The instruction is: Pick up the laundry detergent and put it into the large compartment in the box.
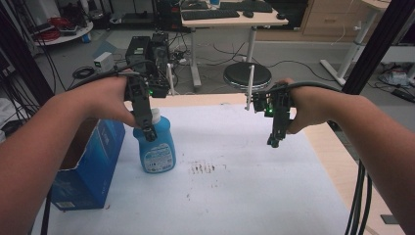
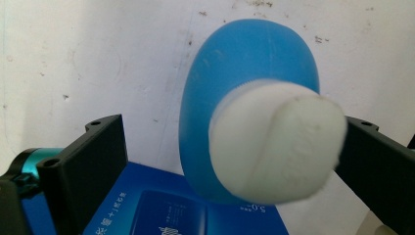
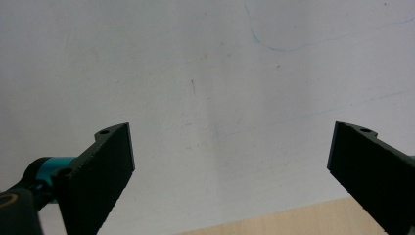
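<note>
Since the blue bottle (image 1: 155, 147) stands upright on the surface (image 1: 254, 181) just beside the blue box (image 1: 88, 161), left tool (image 1: 149, 133) hangs over its white cap (image 2: 276, 142), jaws spread either side, prob. lining up a grip. Right tool (image 1: 274, 142) well apart from bottle, spread, empty.

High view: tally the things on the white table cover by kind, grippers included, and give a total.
Blue bottle with white cap: 1
Blue cardboard box: 1
Grippers, left and right: 2
Total: 4
</note>
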Available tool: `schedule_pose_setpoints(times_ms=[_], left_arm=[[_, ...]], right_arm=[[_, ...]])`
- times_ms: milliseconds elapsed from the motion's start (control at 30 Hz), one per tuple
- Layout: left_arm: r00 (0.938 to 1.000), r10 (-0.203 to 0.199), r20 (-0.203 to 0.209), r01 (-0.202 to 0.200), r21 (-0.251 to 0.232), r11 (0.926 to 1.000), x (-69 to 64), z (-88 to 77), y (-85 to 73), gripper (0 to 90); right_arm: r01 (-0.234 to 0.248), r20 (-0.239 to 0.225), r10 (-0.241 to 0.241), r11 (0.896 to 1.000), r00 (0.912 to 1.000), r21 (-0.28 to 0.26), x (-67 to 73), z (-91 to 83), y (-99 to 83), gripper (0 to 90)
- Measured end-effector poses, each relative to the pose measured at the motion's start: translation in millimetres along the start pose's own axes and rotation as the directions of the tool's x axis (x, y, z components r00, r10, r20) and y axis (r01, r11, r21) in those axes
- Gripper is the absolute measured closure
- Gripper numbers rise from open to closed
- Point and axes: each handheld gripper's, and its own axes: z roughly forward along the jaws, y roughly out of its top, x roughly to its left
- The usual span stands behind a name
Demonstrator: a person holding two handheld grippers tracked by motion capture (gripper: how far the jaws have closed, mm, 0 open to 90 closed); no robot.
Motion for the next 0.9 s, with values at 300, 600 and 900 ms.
schedule_pose_setpoints(times_ms=[300, 600, 900], left_arm=[[1.0000, 0.004, -0.003, -0.004, 0.034, 0.9994, 1.1, 10.4, 5.6, 1.7], [0.9999, 0.005, -0.009, -0.005, 0.037, 0.9993, 1.0, 17.4, 8.7, 1.7], [0.9999, 0.006, -0.013, -0.006, 0.050, 0.9987, -0.1, 21.4, 9.1, 1.7]], right_arm=[[0.009, -0.001, -0.009, 1.000, 1.0000, 0.000, -0.2, 1.3, 0.5, 2.5], [0.000, -0.003, 0.000, 1.000, 1.0000, 0.000, -0.7, 1.4, -2.8, 2.5], [-0.002, -0.002, 0.002, 1.000, 1.0000, 0.004, 0.2, 0.5, -3.6, 2.5]])
